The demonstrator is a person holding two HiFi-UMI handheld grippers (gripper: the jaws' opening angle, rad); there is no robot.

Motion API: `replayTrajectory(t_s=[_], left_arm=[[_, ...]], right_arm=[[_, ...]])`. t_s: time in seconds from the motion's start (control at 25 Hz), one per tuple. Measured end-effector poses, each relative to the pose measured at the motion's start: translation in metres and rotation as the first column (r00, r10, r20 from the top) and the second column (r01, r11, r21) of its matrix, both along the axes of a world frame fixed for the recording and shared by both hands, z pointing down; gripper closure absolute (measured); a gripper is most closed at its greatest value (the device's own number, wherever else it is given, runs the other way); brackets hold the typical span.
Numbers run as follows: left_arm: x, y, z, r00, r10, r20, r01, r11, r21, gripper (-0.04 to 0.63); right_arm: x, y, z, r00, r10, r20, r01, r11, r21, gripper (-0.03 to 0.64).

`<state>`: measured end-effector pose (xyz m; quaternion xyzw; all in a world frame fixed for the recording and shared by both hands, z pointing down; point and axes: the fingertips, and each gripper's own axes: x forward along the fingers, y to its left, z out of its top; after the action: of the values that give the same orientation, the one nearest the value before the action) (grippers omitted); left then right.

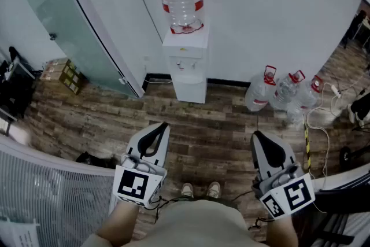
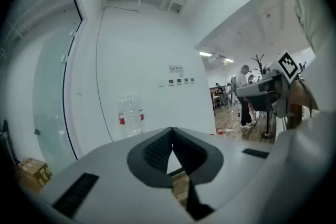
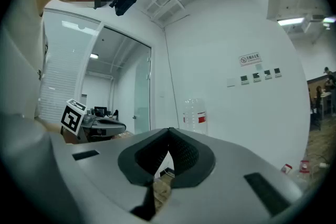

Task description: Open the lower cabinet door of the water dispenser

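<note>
Lower cabinet door [image 1: 189, 91] is noted shut, well apart; left gripper [image 1: 163, 124] and right gripper [image 1: 255, 133] are held level, jaws closed and empty, since approach is judged pending.

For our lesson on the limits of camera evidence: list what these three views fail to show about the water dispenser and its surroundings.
- Handle of the lower cabinet door: head view, too small and distant.
- Body of the water dispenser: in the gripper views, mostly hidden behind the left gripper and right gripper themselves; only the bottle shows.
- Print on the wall sign: left gripper view, too small to read.
</note>
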<state>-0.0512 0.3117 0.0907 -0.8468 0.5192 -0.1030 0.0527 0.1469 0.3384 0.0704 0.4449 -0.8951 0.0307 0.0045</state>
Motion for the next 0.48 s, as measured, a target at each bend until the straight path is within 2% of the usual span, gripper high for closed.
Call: replayTrajectory(t_s=[0.48], left_arm=[[0.024, -0.001, 0.003, 1.0, -0.017, -0.011, 0.016, 1.0, -0.013, 0.589]], right_arm=[[0.024, -0.007, 0.011, 1.0, -0.012, -0.007, 0.012, 1.0, -0.025, 0.611]])
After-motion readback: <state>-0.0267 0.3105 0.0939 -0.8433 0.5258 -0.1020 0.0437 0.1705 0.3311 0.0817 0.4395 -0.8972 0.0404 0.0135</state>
